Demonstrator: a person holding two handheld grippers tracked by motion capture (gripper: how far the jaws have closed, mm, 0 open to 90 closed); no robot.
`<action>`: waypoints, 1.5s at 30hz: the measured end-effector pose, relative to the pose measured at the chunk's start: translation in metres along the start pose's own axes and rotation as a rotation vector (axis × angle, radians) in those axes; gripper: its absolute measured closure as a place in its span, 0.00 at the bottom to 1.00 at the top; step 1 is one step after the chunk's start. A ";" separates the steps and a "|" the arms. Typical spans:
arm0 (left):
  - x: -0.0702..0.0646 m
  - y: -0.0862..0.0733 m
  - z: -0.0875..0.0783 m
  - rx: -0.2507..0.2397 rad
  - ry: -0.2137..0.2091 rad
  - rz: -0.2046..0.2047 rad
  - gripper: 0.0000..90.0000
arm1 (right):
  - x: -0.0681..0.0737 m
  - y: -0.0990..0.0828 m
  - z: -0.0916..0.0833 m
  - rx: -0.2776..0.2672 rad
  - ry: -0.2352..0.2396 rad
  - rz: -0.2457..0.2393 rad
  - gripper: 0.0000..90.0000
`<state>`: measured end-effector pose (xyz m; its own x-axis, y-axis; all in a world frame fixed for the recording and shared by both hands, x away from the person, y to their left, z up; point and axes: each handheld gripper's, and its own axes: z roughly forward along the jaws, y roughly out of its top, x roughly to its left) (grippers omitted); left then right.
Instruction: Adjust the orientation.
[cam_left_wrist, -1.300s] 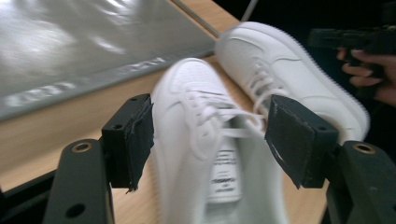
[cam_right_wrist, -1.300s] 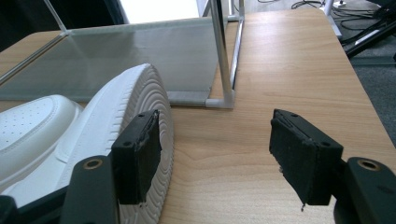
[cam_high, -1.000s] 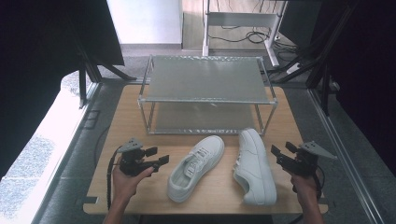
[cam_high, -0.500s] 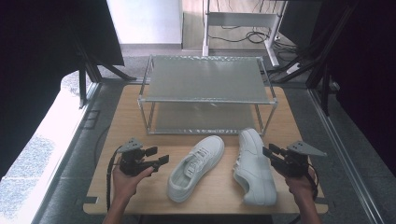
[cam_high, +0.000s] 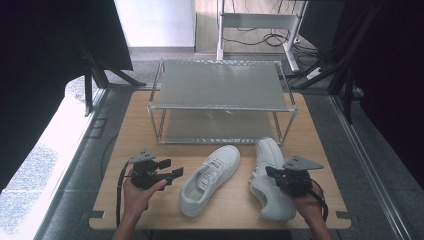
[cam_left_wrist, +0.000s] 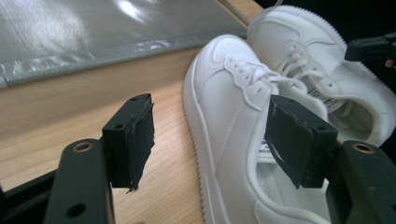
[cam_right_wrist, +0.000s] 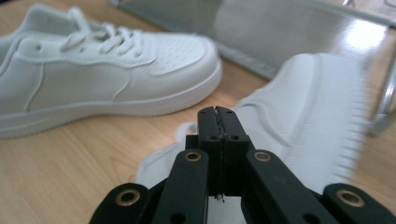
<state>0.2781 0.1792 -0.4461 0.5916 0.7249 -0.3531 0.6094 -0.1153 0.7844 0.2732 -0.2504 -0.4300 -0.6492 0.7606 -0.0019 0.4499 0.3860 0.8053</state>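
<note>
My right hand-held gripper (cam_high: 274, 176) is at the near right of the pale wooden worktop (cam_high: 125, 145), its black jaws pressed flat together; they have just been closing, and I cannot tell whether any of the shoe's edge is pinched between them. It sits over the heel end of the right white leather lace-up sneaker (cam_high: 268, 170), which lies with its toe pointing away from me, toward the shelf. My left hand-held gripper (cam_high: 170, 169) is at the near left with its jaws wide apart and nothing between them, aimed at the left white leather lace-up sneaker (cam_high: 210, 179) just beside it. That sneaker lies slanted, toe toward the far right, near its mate but apart from it. Beyond both stands the two-tier metal-framed shoe rack with grey shelves (cam_high: 220, 85).
</note>
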 end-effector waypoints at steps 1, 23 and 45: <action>-0.001 0.000 0.000 -0.003 0.005 -0.002 0.36 | 0.005 0.000 0.004 0.016 0.007 -0.013 1.00; -0.001 -0.001 -0.004 -0.015 0.009 -0.050 0.36 | 0.038 -0.004 0.017 0.139 -0.070 -0.129 1.00; 0.000 -0.004 0.002 0.005 -0.003 -0.066 0.36 | -0.062 -0.049 -0.035 0.064 -0.088 0.184 1.00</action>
<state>0.2765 0.1781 -0.4497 0.5513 0.7293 -0.4053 0.6496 -0.0705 0.7570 0.2697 -0.3347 -0.4487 -0.4975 0.8630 0.0875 0.5956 0.2664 0.7578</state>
